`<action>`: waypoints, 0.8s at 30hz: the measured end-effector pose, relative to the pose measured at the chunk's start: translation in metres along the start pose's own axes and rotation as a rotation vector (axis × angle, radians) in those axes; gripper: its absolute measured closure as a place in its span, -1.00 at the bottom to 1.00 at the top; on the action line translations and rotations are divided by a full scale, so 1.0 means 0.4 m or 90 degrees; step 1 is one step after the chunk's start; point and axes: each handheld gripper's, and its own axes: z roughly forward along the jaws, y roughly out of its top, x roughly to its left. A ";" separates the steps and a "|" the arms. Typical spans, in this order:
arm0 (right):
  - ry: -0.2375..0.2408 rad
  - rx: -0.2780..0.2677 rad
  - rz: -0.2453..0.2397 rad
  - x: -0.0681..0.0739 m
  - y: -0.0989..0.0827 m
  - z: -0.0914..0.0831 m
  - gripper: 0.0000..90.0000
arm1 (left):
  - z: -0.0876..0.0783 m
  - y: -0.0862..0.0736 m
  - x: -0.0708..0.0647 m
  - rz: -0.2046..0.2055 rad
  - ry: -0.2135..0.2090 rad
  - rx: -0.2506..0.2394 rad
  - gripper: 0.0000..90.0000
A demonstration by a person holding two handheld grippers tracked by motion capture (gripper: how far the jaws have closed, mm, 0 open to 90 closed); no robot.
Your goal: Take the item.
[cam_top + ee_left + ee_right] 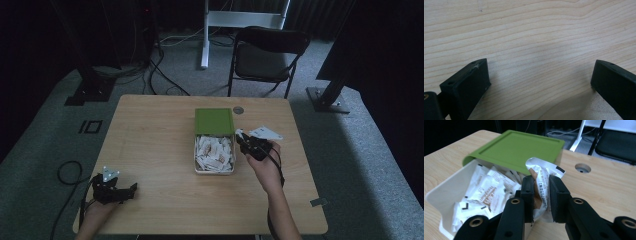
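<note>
One white sachet [543, 185] sits pinched between the jaws of the right hand-held gripper [541, 195], just beside the white box [447, 185] of sachets with its green lid [516, 150]. Near the table [160, 145] edge, the left hand-held gripper [539, 82] gapes wide, holding nothing.

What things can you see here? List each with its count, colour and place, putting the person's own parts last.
table: one, light wood, centre of the high view
box: one, white, mid-table, open
lid: one, green, over the box's far end
packets: many, white and brown, inside the box
packet: one, white and brown, pinched in the right gripper
chair: one, black, beyond the table
cables: several, dark, on the floor
left gripper: one, black, open, table's near left
right gripper: one, black, right of the box
forearms: two, bottom edge
</note>
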 end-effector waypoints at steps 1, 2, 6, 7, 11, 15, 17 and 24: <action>-0.006 0.000 0.000 -0.008 -0.005 0.002 0.68 | 0.000 0.000 0.000 0.000 0.000 0.000 -0.94; -0.012 0.005 0.000 -0.013 -0.008 0.003 0.68 | 0.000 0.000 0.000 0.000 0.000 0.000 -0.94; -0.037 0.009 0.006 -0.044 -0.027 0.008 0.68 | 0.000 0.000 0.000 0.001 0.000 0.001 -0.94; -0.043 0.010 0.008 -0.052 -0.032 0.010 0.68 | 0.000 0.000 0.000 0.001 0.000 0.001 -0.94; -0.055 0.021 0.015 -0.077 -0.049 0.019 0.68 | 0.000 0.000 0.000 0.001 0.000 0.001 -0.94; -0.073 0.030 0.028 -0.104 -0.069 0.035 0.68 | 0.000 0.000 0.000 0.001 0.000 0.001 -0.94; -0.088 0.029 0.033 -0.116 -0.077 0.042 0.68 | 0.000 0.000 0.000 0.001 0.000 0.001 -0.94; -0.122 0.029 0.044 -0.158 -0.101 0.072 0.68 | 0.000 0.000 0.000 0.001 0.000 0.001 -0.94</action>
